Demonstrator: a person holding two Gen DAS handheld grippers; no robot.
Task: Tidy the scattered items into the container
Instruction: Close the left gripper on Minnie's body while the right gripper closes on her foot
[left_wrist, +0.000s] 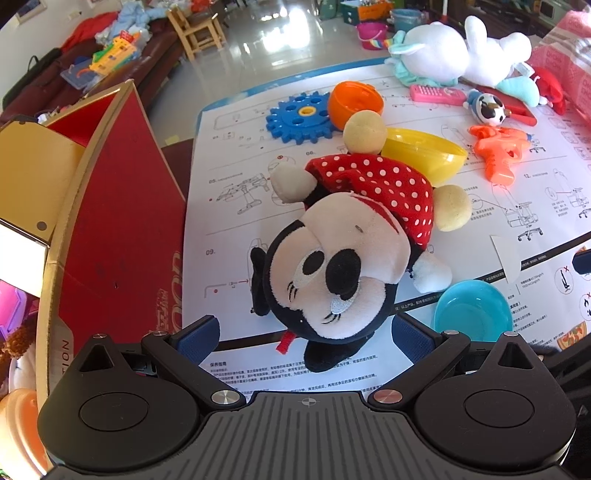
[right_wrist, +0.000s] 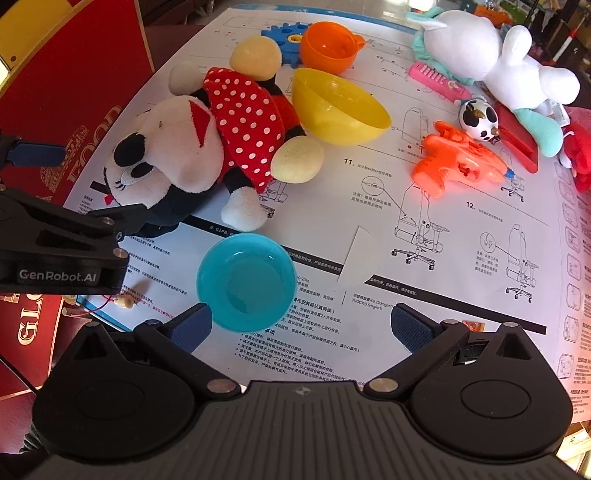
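**Open grippers over scattered toys**

Left gripper (left_wrist: 304, 336) spread wide, mouse plush (left_wrist: 343, 258) lying between its fingers, red box (left_wrist: 122, 206) to its left. Right gripper (right_wrist: 301, 328) open, empty; blue bowl (right_wrist: 246, 282) just ahead-left. Readable: "GenRobot.AI", "11.", "12.".

Lay on its side on printed paper: black-and-cream plush mouse doll in red white-dotted dress (left_wrist: 343, 254), head nearest, between spread jaws of left claw (left_wrist: 304, 338). Sat upright ahead of right claw (right_wrist: 301, 326), just beside its left pad: small translucent blue plastic bowl (right_wrist: 246, 282).
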